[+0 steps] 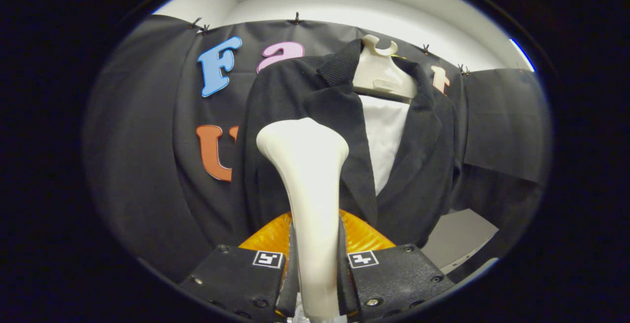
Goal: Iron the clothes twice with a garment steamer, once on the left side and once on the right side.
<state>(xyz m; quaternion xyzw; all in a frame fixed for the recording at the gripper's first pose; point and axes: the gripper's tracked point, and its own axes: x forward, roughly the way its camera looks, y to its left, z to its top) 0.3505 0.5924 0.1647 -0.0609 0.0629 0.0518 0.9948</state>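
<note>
Because the gripper [315, 264] jaws are closed on the handle of the steamer [307, 165], its head stands upright just before the left front of the hanging jacket [315, 111], ready for a stroke.

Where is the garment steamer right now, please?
In the gripper view, the garment steamer stands upright between the jaws, which clamp its handle; its head rises in front of the black jacket's front panel.
</note>
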